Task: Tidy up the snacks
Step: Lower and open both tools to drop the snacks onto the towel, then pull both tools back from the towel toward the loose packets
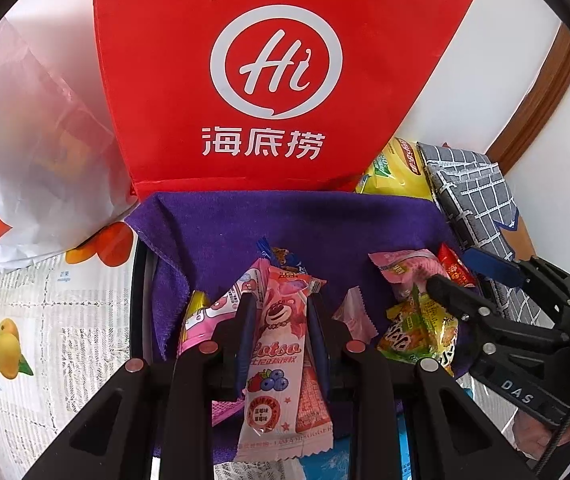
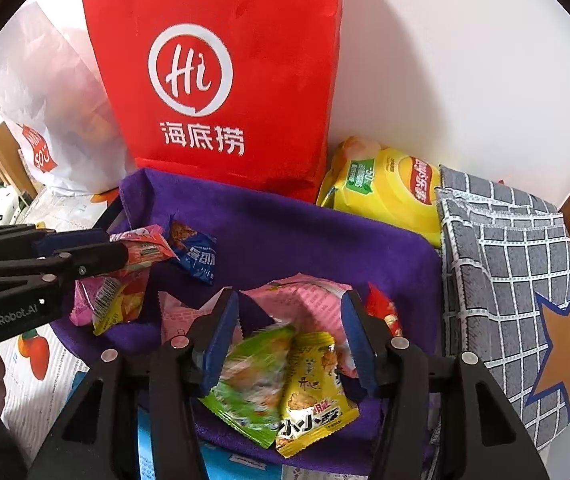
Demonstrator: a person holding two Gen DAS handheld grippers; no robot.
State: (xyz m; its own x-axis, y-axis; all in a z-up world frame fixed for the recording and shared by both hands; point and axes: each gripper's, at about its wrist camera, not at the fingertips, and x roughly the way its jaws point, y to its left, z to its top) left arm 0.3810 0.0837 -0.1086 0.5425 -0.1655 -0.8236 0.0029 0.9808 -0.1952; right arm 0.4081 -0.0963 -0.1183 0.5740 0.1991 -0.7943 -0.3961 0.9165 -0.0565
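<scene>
Several small snack packets lie on a purple towel (image 1: 293, 224) that lines a tray. My left gripper (image 1: 281, 308) is shut on a pink Lotso strawberry-bear snack bar (image 1: 277, 344), with other packets beside and under it. In the right wrist view the left gripper (image 2: 125, 254) shows at the left, closed on pink and orange packets. My right gripper (image 2: 291, 312) is open over a green packet (image 2: 255, 384) and a yellow packet (image 2: 313, 392). It also shows in the left wrist view (image 1: 457, 276) at the right. A blue packet (image 2: 197, 256) lies further back.
A red Haidilao paper bag (image 1: 269, 80) stands behind the towel against the wall. A white plastic bag (image 1: 33, 152) sits to its left. A yellow chips bag (image 2: 389, 188) and a grey checked cloth box (image 2: 513, 288) stand at the right. Fruit-print paper (image 1: 45, 340) covers the table.
</scene>
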